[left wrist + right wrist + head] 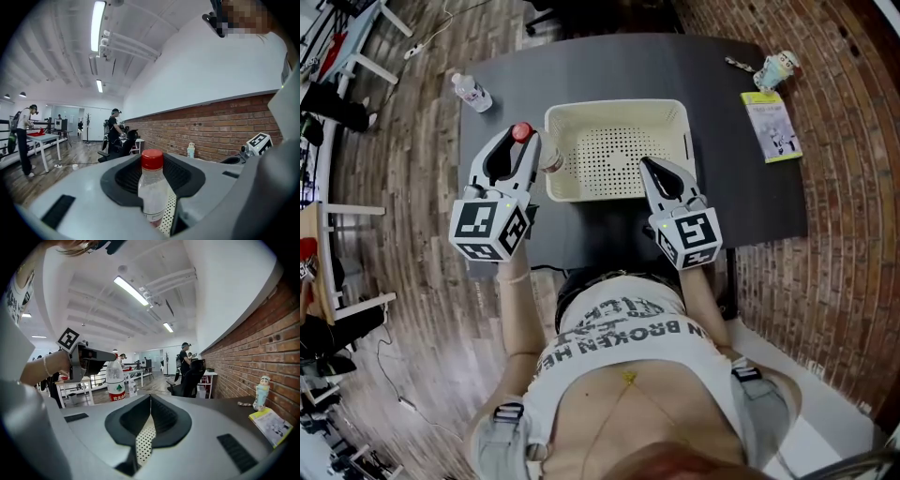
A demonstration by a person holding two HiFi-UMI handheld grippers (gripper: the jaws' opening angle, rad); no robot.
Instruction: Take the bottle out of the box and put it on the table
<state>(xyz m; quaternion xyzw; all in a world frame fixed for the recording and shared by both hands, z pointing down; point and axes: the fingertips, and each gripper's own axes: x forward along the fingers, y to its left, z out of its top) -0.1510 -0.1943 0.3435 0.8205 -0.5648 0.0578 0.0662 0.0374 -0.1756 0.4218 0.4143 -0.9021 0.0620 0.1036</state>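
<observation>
Left gripper (525, 150) jaws clamped on the red-capped bottle (151, 187), upright at the left rim of the box (614, 105) over the counter (609, 66) — right gripper (147, 401) jaws together, empty, over the box's near-right corner.

A big open workroom, like an office or a lab.
It has a long brick wall (211, 126), a wood floor (422, 187) and long strip lights (97, 18) on a high white ceiling (61, 47). White desks (44, 138) and black office chairs (187, 380) stand about. A dark table (609, 66) is close by, and people (114, 129) stand farther back.
</observation>
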